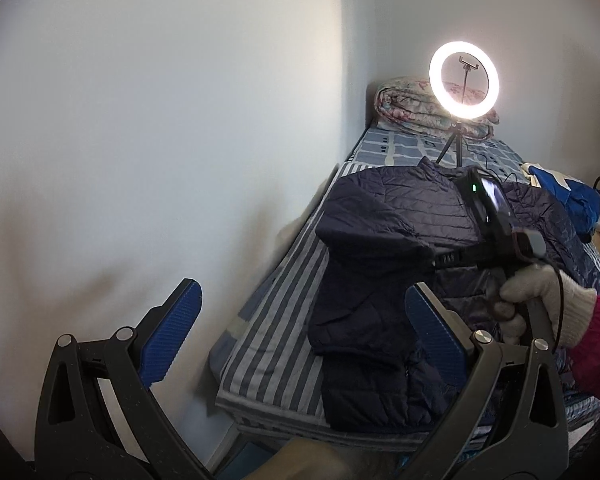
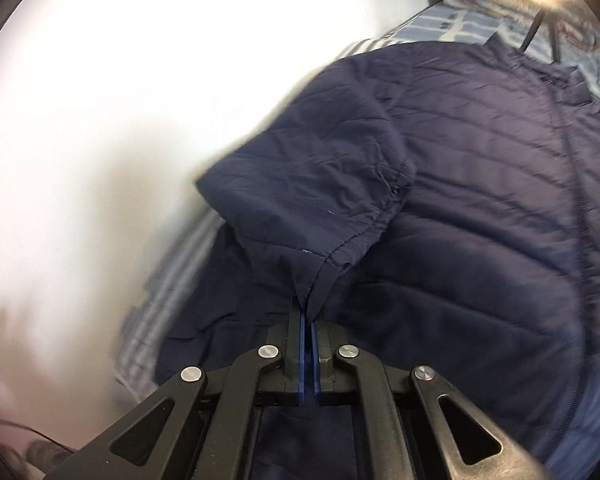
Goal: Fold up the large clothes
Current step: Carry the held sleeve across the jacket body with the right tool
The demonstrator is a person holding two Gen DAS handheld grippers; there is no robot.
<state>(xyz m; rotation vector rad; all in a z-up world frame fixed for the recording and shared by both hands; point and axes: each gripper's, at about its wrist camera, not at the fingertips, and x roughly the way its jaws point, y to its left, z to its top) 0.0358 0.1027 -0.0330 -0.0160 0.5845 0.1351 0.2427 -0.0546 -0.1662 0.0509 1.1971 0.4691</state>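
Note:
A dark navy quilted jacket (image 1: 384,248) lies on the striped bed (image 1: 276,320), collar toward the far end. It fills the right wrist view (image 2: 480,200). My right gripper (image 2: 309,316) is shut on the cuff of the jacket's sleeve (image 2: 312,200) and holds the sleeve lifted over the jacket's body. In the left wrist view the right gripper (image 1: 432,264) shows above the jacket, held by a gloved hand (image 1: 548,304). My left gripper (image 1: 300,304) is open and empty, held near the bed's near left corner, beside the jacket's hem.
A white wall (image 1: 160,140) runs along the bed's left side. A lit ring light (image 1: 464,80) on a tripod stands on the bed beyond the jacket, before a folded floral quilt (image 1: 412,108). Blue clothing (image 1: 568,196) lies at the right.

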